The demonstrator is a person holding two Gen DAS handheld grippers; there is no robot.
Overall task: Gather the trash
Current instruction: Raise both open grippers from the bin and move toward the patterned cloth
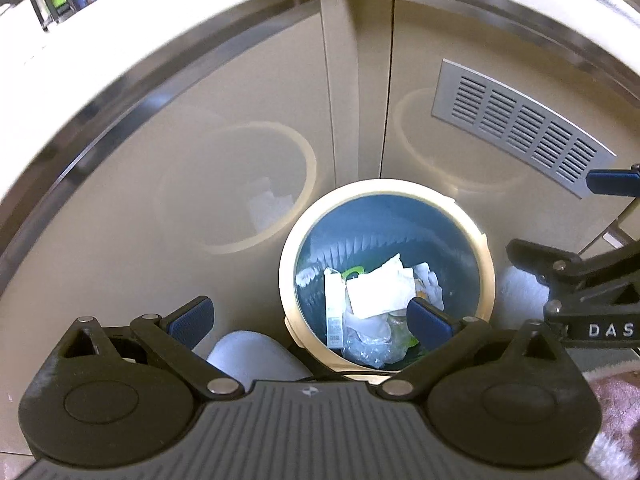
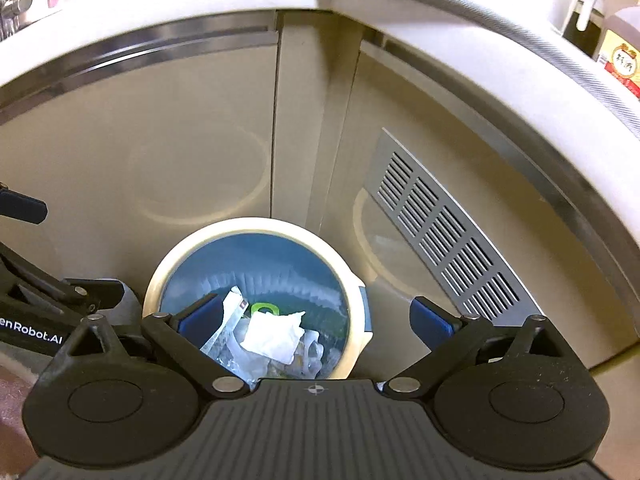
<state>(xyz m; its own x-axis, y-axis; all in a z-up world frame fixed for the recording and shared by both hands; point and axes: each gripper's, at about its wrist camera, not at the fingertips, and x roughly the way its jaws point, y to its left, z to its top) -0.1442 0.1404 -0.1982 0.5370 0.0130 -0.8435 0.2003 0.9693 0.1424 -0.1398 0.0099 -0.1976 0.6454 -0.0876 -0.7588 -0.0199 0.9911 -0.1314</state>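
Note:
A round cream-rimmed bin [image 1: 486, 256] with a blue liner stands on the floor in the cabinet corner; it also shows in the right wrist view [image 2: 172, 258]. Inside lie a crumpled white tissue [image 1: 380, 290], a narrow white carton [image 1: 333, 312], clear plastic wrap [image 1: 370, 346] and a green ring [image 1: 356, 270]. The tissue [image 2: 274, 334] and green ring [image 2: 266, 307] show in the right wrist view too. My left gripper [image 1: 310, 320] is open and empty above the bin's near-left rim. My right gripper [image 2: 316, 322] is open and empty above the bin's right side.
Glossy beige cabinet doors surround the bin, with a grey vent grille [image 1: 520, 128] on the right door, also in the right wrist view [image 2: 444, 232]. A white countertop edge [image 1: 120, 40] runs above. Bottles [image 2: 616, 52] stand on the counter at right. A white rounded object [image 1: 252, 356] lies left of the bin.

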